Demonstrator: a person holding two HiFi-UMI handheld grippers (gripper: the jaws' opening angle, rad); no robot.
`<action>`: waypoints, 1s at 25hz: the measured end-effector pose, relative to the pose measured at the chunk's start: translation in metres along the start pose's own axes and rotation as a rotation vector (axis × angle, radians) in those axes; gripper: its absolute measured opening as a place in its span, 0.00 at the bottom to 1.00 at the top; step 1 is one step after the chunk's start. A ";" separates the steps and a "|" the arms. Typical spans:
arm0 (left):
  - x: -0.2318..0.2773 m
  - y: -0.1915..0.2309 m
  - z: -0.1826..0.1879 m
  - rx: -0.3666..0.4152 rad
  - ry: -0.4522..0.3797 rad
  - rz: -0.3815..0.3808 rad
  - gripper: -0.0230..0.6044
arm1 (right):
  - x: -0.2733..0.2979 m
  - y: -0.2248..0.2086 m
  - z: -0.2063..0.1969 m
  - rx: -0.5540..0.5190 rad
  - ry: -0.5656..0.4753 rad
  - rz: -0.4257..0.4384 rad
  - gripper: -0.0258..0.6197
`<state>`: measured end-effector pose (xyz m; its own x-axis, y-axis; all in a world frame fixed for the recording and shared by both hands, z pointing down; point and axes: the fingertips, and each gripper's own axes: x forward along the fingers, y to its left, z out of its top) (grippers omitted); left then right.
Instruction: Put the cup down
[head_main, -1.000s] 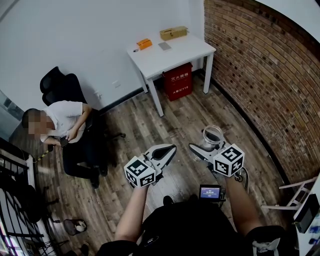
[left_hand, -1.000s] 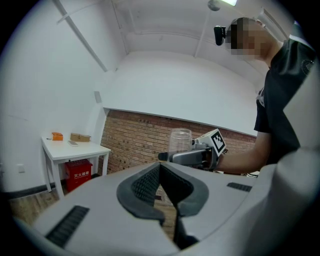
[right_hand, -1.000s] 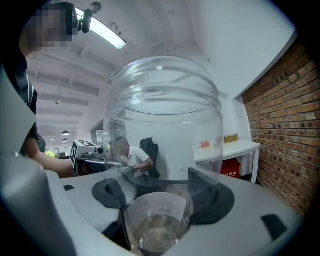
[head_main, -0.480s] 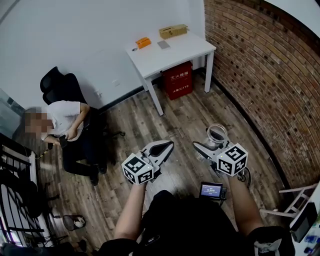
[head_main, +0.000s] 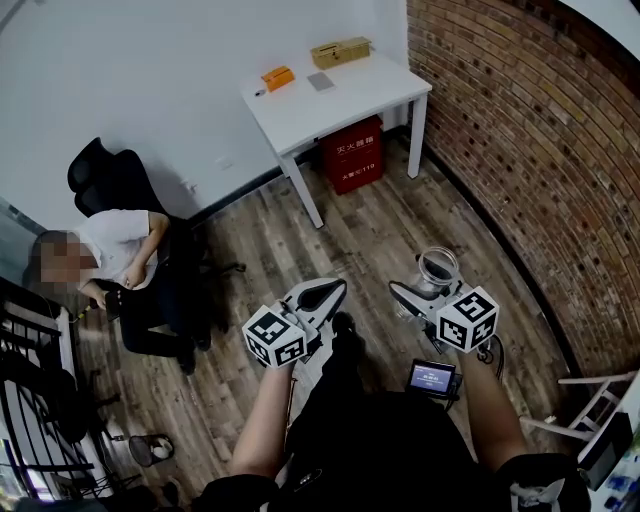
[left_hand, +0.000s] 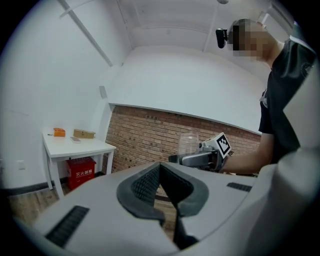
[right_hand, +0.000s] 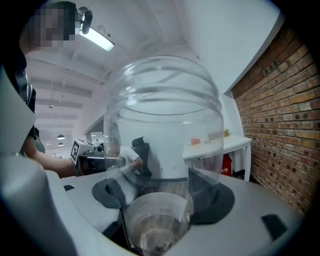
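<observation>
Holding the clear plastic cup upright over the wood floor, well apart from the white table, the right gripper clamps it; release only once it rests flat. The left gripper is closed and empty.

The cup sits in the right gripper's fingers, beside the left gripper.

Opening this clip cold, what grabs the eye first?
The clear cup, clamped upright in the right gripper over the wood floor, near the brick wall. Beside it the left gripper is shut and empty. Farther back are a white table and a seated person.
</observation>
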<state>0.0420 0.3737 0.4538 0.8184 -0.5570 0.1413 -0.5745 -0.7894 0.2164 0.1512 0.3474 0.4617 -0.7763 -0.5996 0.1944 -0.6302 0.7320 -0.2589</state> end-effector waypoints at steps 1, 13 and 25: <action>0.005 0.011 0.000 -0.006 -0.002 -0.002 0.05 | 0.006 -0.008 0.000 0.004 0.002 -0.007 0.55; 0.081 0.184 0.034 0.042 0.040 -0.065 0.05 | 0.137 -0.121 0.063 -0.007 0.022 -0.117 0.55; 0.117 0.324 0.071 -0.008 0.006 -0.074 0.05 | 0.247 -0.196 0.118 0.056 -0.024 -0.141 0.55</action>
<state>-0.0492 0.0342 0.4723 0.8585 -0.4958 0.1309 -0.5127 -0.8260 0.2340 0.0847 0.0179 0.4486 -0.6789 -0.7035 0.2103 -0.7310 0.6209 -0.2830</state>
